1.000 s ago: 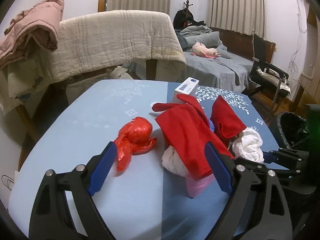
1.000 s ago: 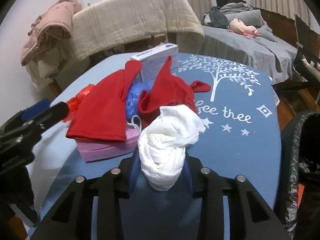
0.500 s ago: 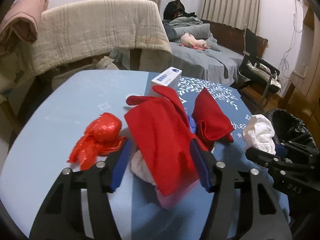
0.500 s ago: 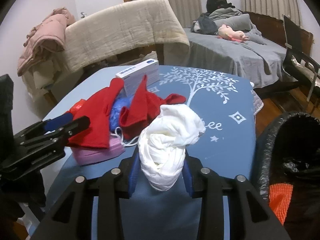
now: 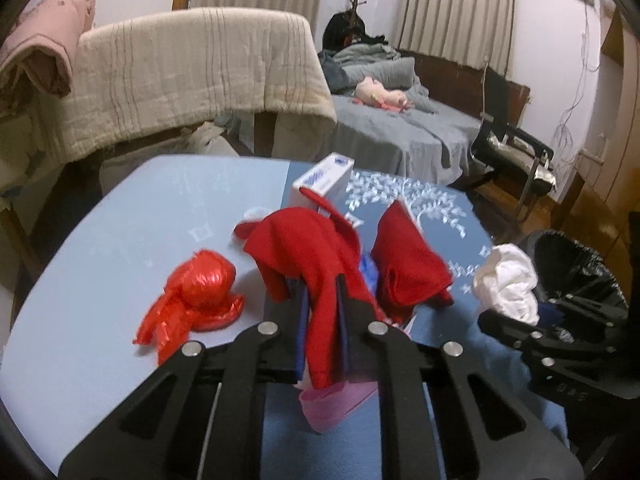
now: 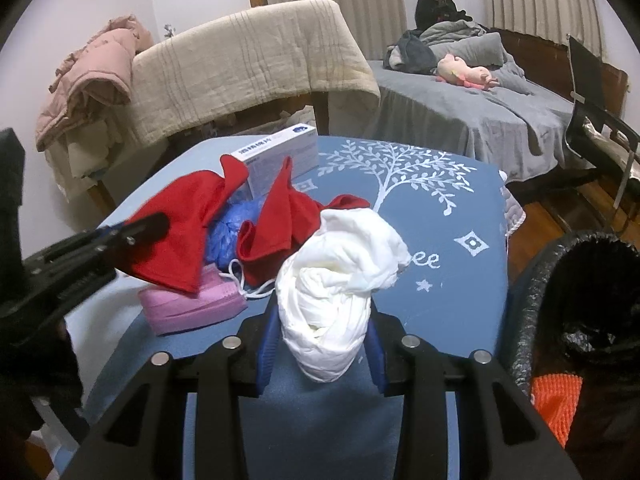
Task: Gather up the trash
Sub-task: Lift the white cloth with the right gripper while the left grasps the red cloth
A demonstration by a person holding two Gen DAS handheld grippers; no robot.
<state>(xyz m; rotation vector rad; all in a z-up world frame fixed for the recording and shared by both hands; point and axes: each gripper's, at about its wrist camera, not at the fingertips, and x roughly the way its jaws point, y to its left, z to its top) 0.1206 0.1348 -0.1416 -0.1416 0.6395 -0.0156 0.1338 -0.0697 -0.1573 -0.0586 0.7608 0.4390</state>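
Note:
My left gripper is shut on the lower edge of a red cloth draped over the pile on the blue table. Under the cloth lies a pink pack with a white ear loop. A second red cloth lies just to its right, and a crumpled red plastic bag to its left. My right gripper is shut on a white crumpled wad, held above the table's near right part beside the black-lined bin.
A white and blue box stands behind the pile, with a blue plastic bundle between the cloths. Beyond the table are a chair under a beige blanket, a grey bed and a black chair.
The left gripper's jaws went from wide open around the pile to shut on the red cloth as it moved in. The right gripper still holds the white wad, slightly higher and nearer the bin.

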